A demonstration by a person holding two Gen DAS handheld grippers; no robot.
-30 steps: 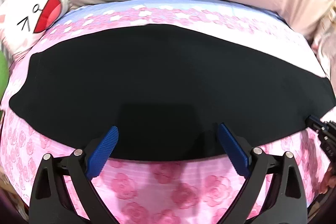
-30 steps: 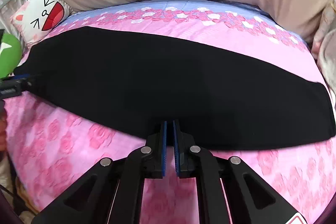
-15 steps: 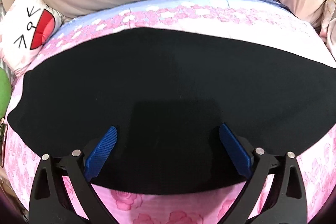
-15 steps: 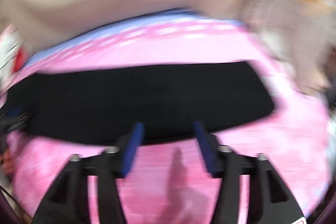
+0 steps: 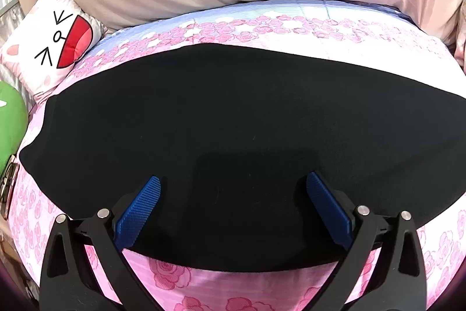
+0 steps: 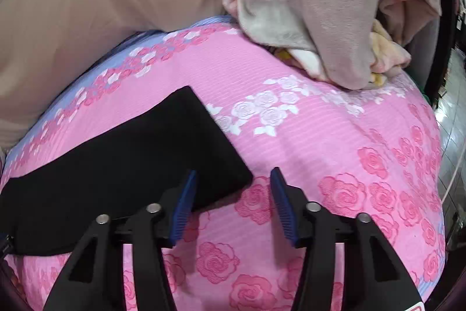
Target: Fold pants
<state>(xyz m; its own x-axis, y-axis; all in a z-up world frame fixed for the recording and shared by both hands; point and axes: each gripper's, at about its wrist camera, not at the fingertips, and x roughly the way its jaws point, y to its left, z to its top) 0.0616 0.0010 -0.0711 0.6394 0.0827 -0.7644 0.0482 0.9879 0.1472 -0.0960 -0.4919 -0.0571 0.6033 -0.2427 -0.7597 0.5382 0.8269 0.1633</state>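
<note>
Black pants (image 5: 233,136) lie flat in a long folded strip across a bed covered by a pink rose-print sheet (image 6: 335,150), with a cartoon-face pillow (image 5: 55,48) off one end of the pants and a heap of beige blankets (image 6: 320,5) beyond the other end. The left hand-held gripper (image 5: 233,206) hovers over the near edge of the pants with its blue pads spread wide apart and gripping nothing. The right hand-held gripper (image 6: 233,203) sits at the near corner of the pants' end, its jaws closing, that corner just reaching the gap between its pads.
</note>
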